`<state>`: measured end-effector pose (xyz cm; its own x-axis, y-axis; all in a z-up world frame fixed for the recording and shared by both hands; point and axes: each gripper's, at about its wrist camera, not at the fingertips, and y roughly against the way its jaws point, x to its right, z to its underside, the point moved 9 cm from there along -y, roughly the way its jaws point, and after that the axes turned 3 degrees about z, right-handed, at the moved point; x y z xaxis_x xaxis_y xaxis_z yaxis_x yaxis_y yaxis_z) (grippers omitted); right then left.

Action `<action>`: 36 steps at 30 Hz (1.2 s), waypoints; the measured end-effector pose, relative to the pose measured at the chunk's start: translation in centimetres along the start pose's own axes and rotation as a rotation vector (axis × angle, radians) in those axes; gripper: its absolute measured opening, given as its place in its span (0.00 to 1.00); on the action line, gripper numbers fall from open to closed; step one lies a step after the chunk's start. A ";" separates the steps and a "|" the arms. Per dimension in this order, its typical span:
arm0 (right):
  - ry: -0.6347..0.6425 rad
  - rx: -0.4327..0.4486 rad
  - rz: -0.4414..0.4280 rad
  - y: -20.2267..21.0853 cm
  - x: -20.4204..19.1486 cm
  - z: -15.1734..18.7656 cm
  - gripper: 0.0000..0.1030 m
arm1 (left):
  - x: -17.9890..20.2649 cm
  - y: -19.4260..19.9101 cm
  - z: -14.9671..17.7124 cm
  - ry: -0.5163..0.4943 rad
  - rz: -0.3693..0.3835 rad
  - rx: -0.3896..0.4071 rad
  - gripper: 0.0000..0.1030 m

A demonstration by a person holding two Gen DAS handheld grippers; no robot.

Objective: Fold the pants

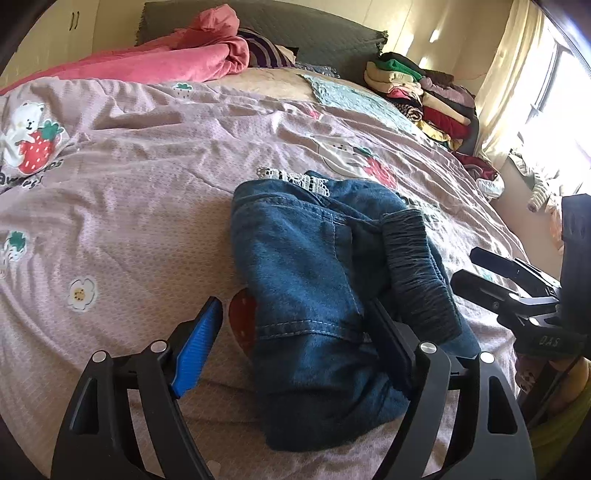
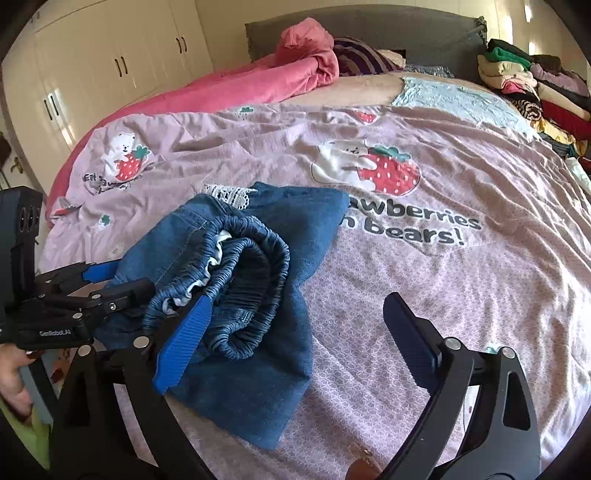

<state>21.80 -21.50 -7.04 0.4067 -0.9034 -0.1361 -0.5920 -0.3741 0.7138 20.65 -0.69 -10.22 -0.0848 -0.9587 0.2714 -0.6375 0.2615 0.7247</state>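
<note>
Blue denim pants (image 1: 306, 280) with an elastic waistband (image 1: 417, 266) and white lace trim lie folded in a compact bundle on the pink strawberry-print bedspread (image 1: 147, 166). My left gripper (image 1: 295, 328) is open, its fingers straddling the bundle's near end, the right finger under a fold. In the right wrist view the pants (image 2: 251, 295) lie left of centre with the waistband (image 2: 243, 273) on top. My right gripper (image 2: 299, 314) is open, its left finger against the waistband, its right finger over bare bedspread (image 2: 443, 295). Each gripper shows in the other's view.
A pink blanket (image 1: 177, 55) and a striped garment lie at the bed's head by a grey headboard (image 2: 369, 33). A stack of folded clothes (image 1: 424, 96) sits on the far right side. White wardrobes (image 2: 110, 62) stand left; a bright window is right.
</note>
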 end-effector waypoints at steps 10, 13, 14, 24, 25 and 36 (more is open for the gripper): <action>-0.003 0.074 0.024 2.5 0.3 -1.2 0.91 | 0.2 2.1 -0.2 -0.008 -0.028 0.035 0.96; 0.000 0.085 0.021 3.2 0.3 -1.3 0.91 | 0.1 2.9 -0.4 -0.007 -0.035 0.046 0.96; 0.003 0.089 0.021 3.4 0.2 -1.3 0.91 | 0.2 3.1 -0.4 -0.006 -0.039 0.051 0.96; 0.022 0.131 0.027 5.9 -0.3 -1.8 0.91 | 1.0 5.6 -0.9 -0.020 -0.055 0.095 0.96; 0.028 0.136 0.026 6.2 -0.4 -1.8 0.91 | 1.1 5.9 -1.0 -0.021 -0.055 0.100 0.96; 0.058 0.176 0.019 8.9 -1.5 -2.1 0.91 | 2.3 8.7 -1.0 -0.048 -0.059 0.140 0.96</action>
<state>17.36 -22.99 0.90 0.4305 -0.8990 -0.0805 -0.7105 -0.3925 0.5840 15.69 -0.52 -2.60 -0.0782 -0.9770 0.1983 -0.7426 0.1898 0.6422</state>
